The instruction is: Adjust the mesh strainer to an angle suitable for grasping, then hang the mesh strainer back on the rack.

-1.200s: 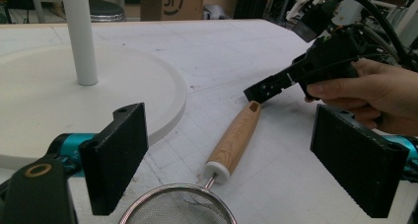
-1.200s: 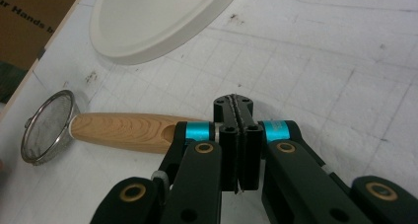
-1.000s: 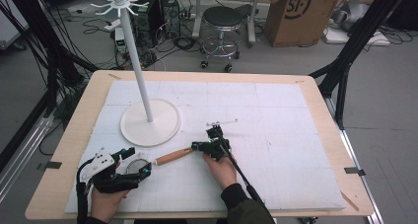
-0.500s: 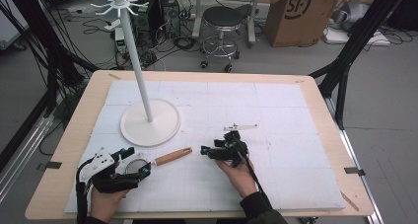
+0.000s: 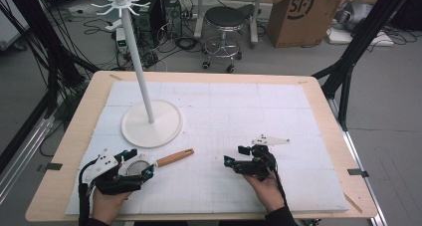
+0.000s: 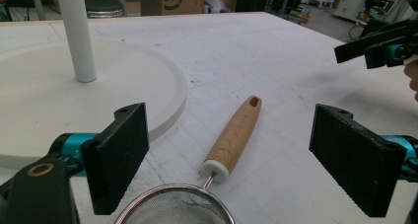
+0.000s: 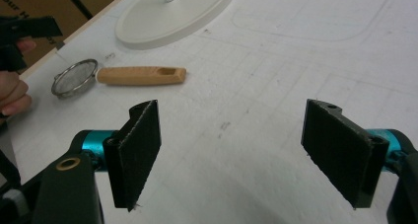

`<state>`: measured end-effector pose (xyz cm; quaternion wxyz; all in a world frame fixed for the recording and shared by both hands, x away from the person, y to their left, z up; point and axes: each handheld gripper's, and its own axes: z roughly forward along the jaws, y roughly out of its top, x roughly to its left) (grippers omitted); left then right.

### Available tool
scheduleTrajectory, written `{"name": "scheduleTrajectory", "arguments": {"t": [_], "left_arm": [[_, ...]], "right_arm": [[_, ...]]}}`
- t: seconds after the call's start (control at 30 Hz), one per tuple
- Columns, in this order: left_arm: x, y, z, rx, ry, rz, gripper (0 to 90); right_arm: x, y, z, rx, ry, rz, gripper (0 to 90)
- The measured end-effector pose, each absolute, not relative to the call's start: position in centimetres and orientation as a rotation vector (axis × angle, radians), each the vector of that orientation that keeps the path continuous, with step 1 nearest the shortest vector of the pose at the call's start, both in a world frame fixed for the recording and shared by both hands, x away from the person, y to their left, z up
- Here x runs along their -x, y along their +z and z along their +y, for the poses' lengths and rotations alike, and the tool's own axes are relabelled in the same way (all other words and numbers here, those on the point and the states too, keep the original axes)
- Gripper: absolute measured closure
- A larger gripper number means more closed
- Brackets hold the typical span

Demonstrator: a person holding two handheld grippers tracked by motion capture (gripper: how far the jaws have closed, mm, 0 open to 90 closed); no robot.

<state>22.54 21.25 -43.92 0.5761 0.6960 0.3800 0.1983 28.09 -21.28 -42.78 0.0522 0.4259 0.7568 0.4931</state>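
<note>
The table (image 5: 64, 151) is a pale wooden top with a white mat (image 5: 278, 116) over most of it. On the mat's left half stands a white stand (image 5: 152, 122), a round flat base with a tall thin pole rising from its middle and short hooks at the top.

Just in front of the base lies the strainer (image 5: 160, 161), flat on the mat near the table's front left. Its wooden handle (image 6: 234, 135) points away to the right, apart from the base (a slot is cut near the handle's far end), and its metal mesh bowl (image 6: 175, 208) lies nearest the person.

The left gripper (image 5: 133, 162) sits low at the bowl end of the strainer. In the left gripper view its fingers (image 6: 118, 157) stand wide apart, one on each side of the bowl and the near end of the handle, and press on nothing.

The right gripper (image 5: 236, 155) is well to the right of the strainer, above bare mat, pointing left toward the handle. Its fingers (image 7: 135, 150) have just been opening and now stand released, with nothing between them but the mat.
</note>
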Motion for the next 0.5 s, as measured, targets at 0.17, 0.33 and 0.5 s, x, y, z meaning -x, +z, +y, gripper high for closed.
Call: {"name": "scheduleTrajectory", "arguments": {"t": [0.17,0.33,0.5], "left_arm": [[-22.7,-43.7,21.1,-1.642,0.440,0.882,15.8],[-23.8,-42.5,20.0,-1.739,0.352,0.830,13.3],[-26.0,-42.3,18.6,-1.900,0.259,0.779,15.2]], "right_arm": [[-26.7,-42.6,-22.8,-1.283,1.501,2.277,21.7],[-26.6,-42.6,-23.6,-1.294,1.502,2.248,21.1],[-26.8,-42.8,-23.9,-1.295,1.522,2.239,21.1]]}}
